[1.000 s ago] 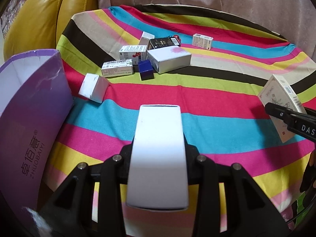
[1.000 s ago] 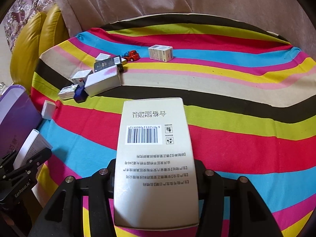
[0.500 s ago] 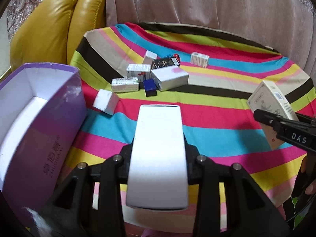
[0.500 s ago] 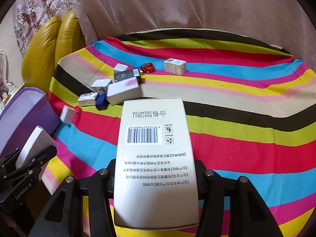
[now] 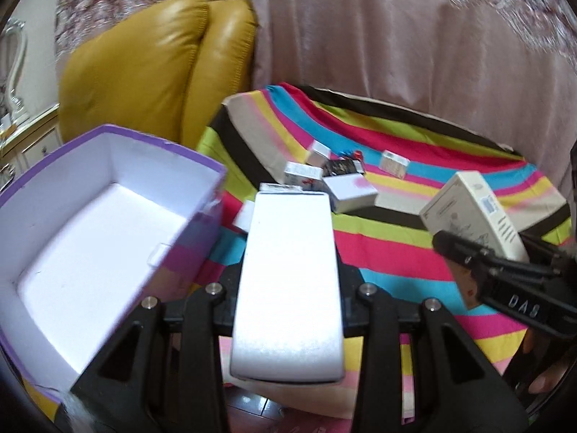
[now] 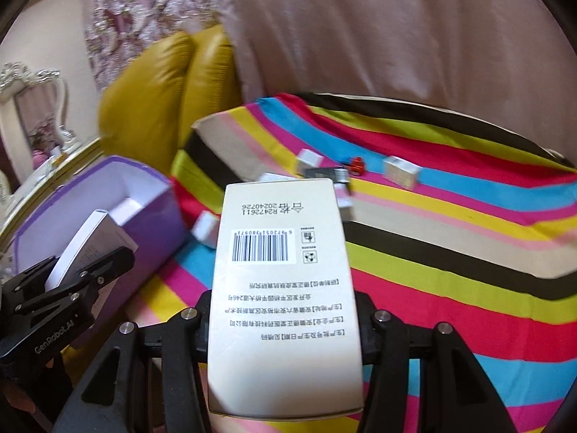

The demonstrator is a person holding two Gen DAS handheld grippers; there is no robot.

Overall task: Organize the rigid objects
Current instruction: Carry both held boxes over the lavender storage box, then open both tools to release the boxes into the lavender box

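Left tongs [image 5: 288, 288] clamp white box [image 5: 288, 281], tilted down—beside purple bin [image 5: 202, 216]

Purple box [image 5: 108, 216] cut off at left edge; far small boxes [image 6: 400, 171] blurred, print seemingly unreadable.

My left camera is looking down along my fingers, close to the purple box [image 5: 90, 238]. My right camera is looking down the same way. Both are seeing the striped cloth [image 5: 414, 187] and yellow chair [image 6: 162, 101].
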